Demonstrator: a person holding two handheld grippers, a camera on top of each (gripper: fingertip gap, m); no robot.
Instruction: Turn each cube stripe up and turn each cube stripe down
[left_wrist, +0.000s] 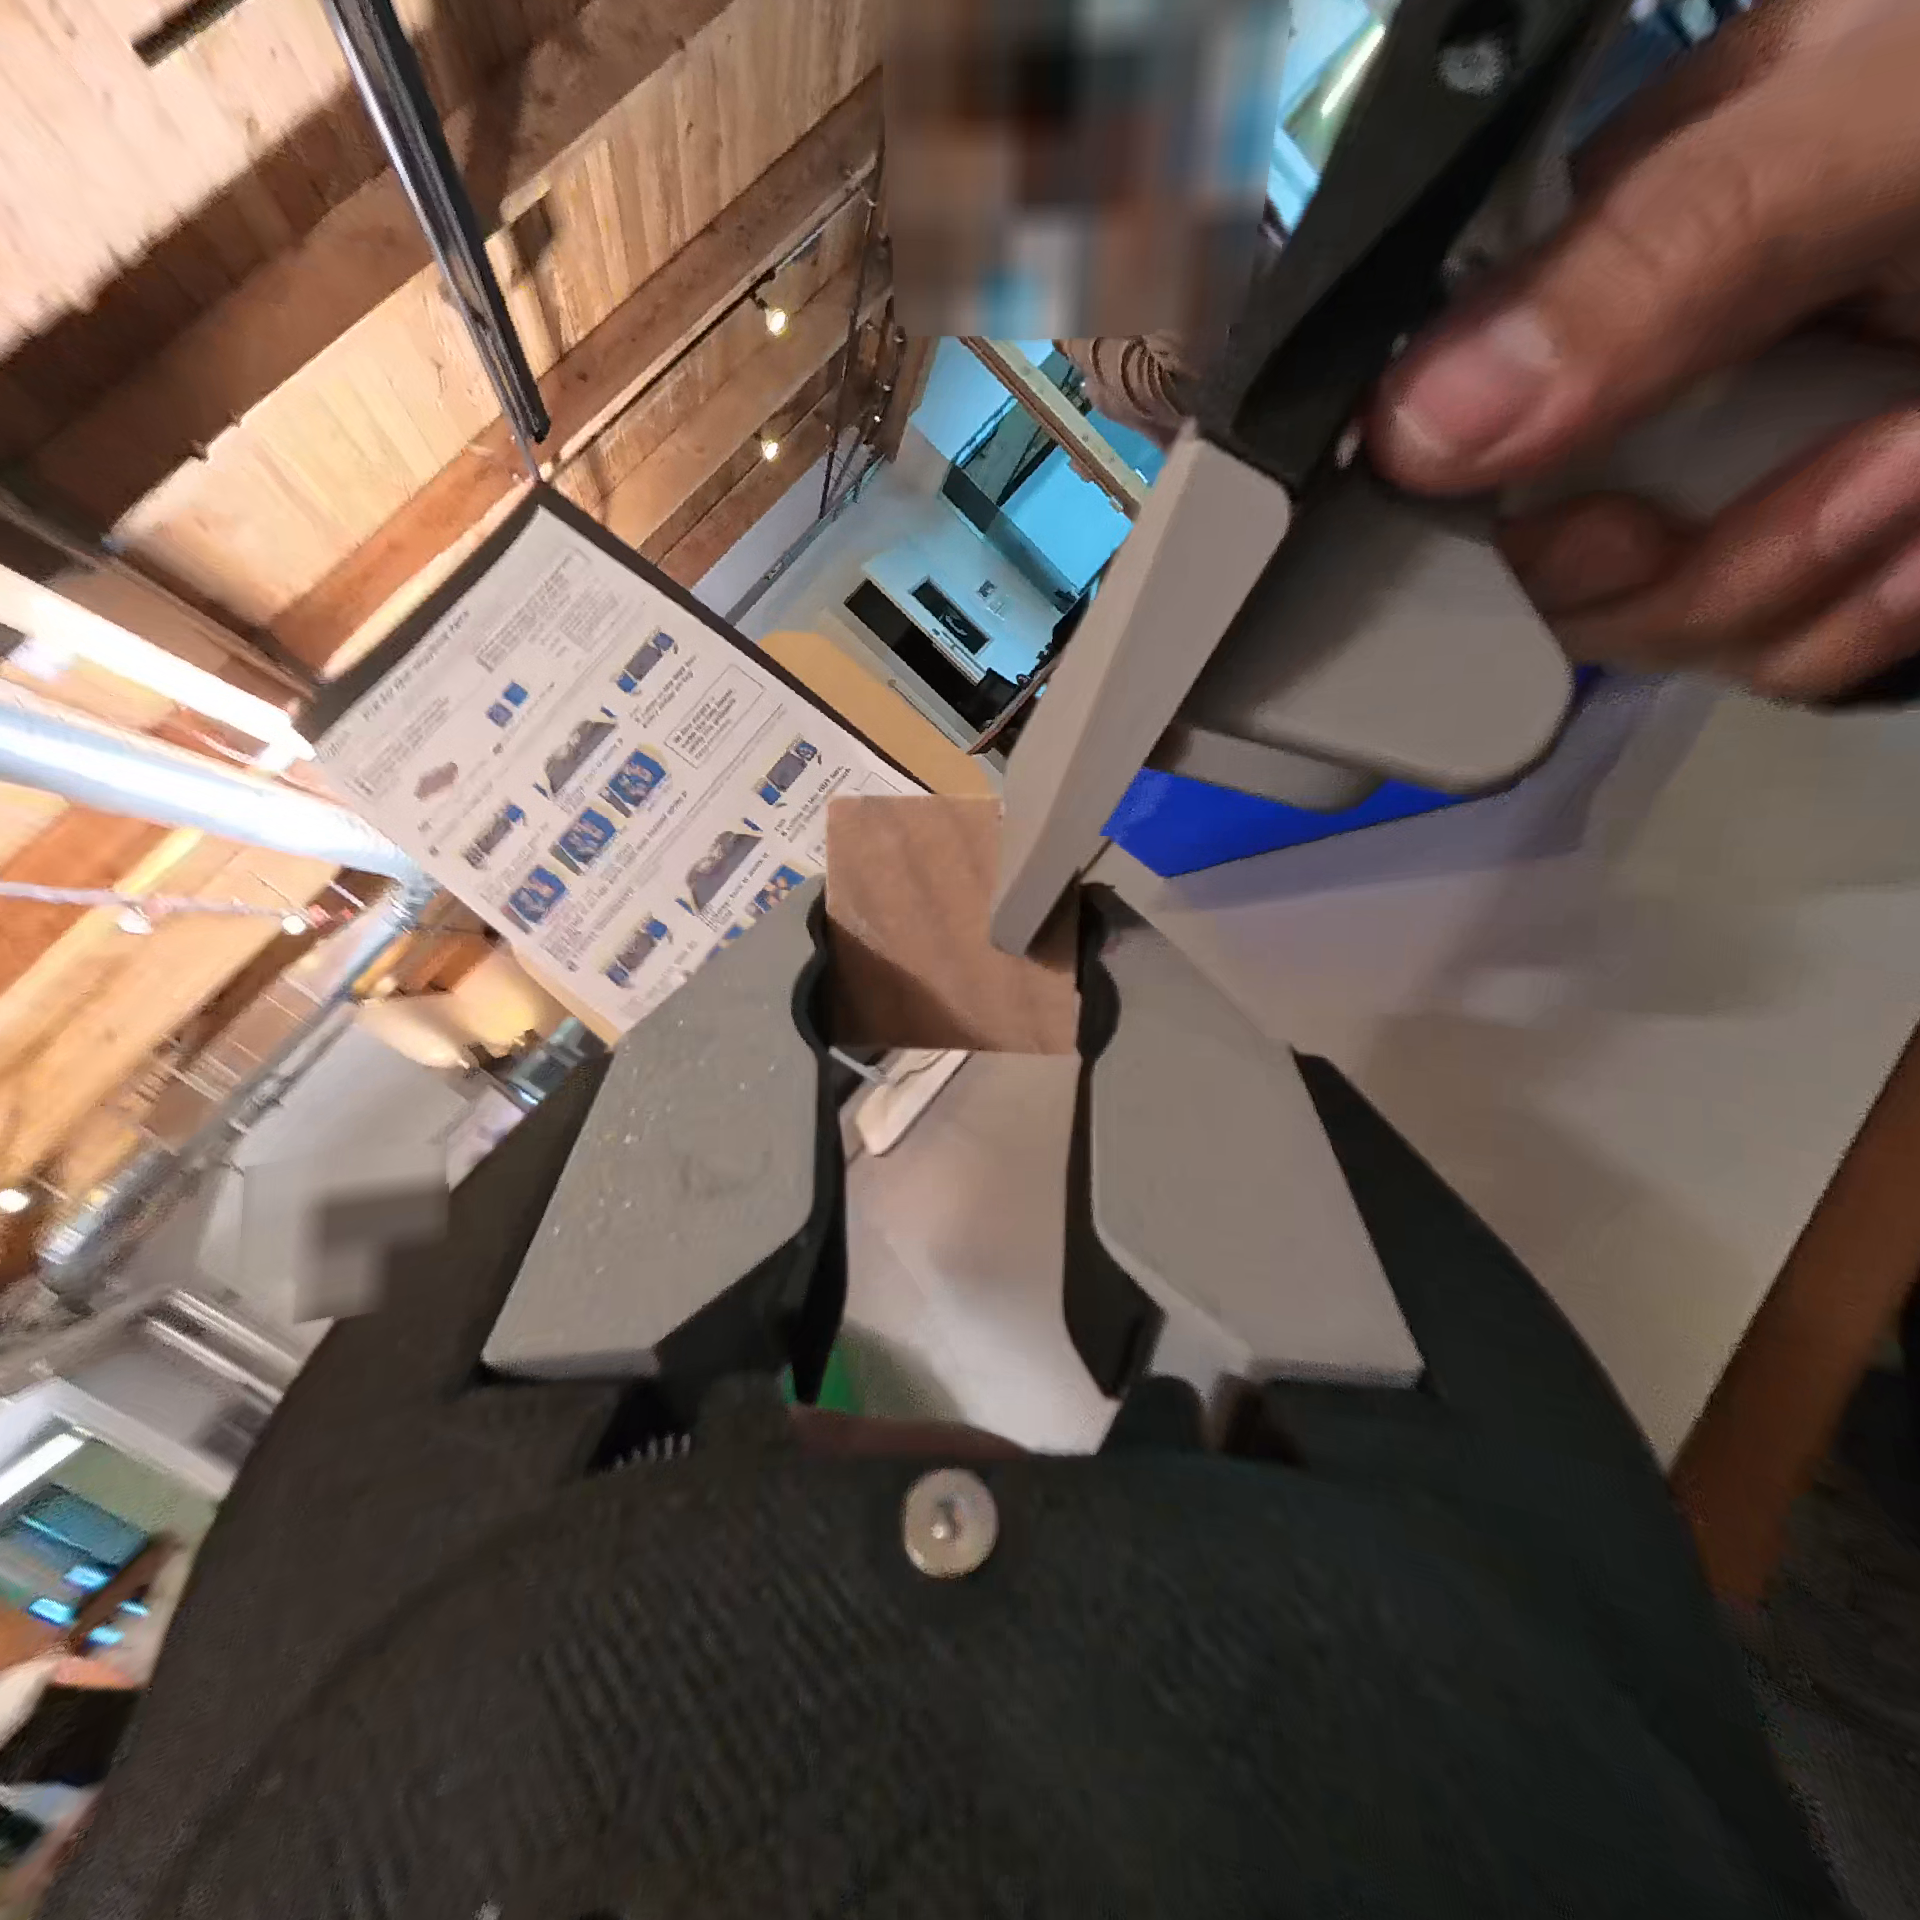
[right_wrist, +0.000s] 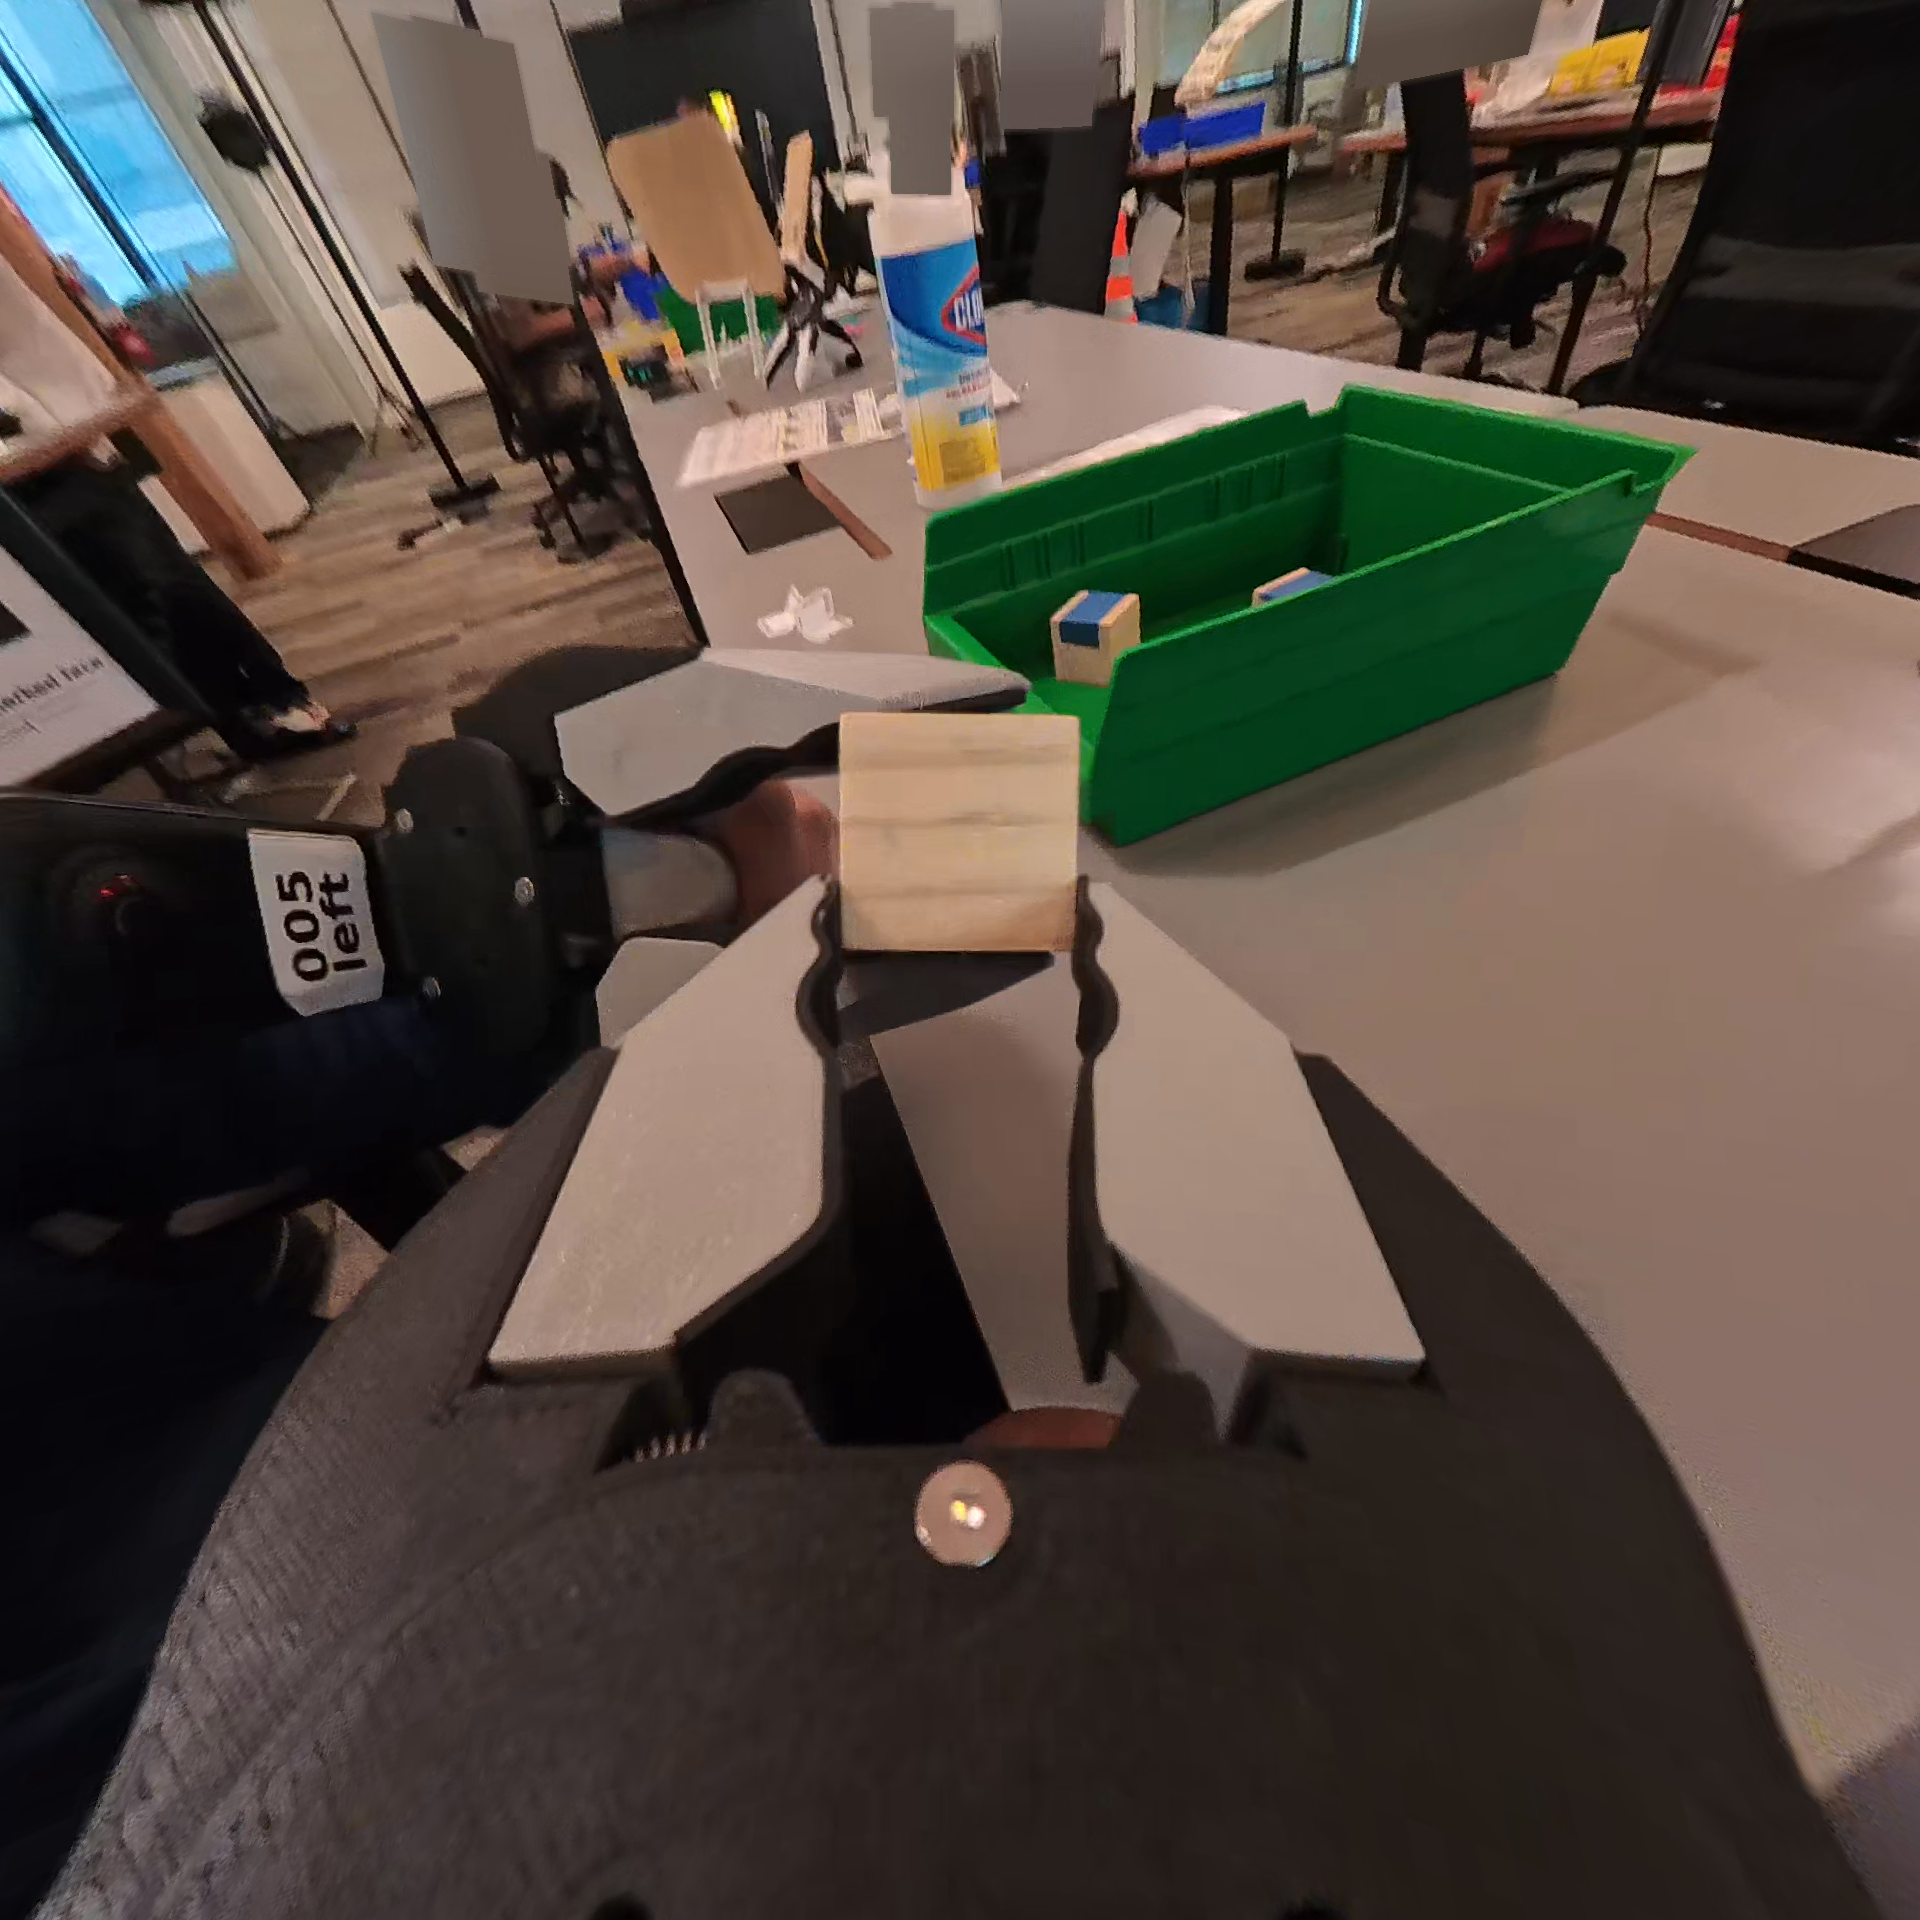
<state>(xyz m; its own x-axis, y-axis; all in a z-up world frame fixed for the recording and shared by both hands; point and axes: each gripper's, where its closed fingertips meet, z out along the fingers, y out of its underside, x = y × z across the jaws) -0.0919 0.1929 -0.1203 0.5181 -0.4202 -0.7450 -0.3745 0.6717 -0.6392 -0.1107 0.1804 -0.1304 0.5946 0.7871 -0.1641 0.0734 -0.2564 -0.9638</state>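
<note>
A plain wooden cube is held in the air between both grippers. In the right wrist view my right gripper is shut on its left and right sides. The left gripper comes in from the left, with one of its fingers above the cube and the other below. In the left wrist view my left gripper is shut on the cube, and one of the right gripper's fingers lies against it. No stripe shows on the visible faces. Two cubes with blue stripes sit in a green bin.
The green bin stands on a grey table just beyond the held cube. A canister of wipes stands behind the bin, with papers beside it. A hand holds the right gripper. A blue object shows behind it.
</note>
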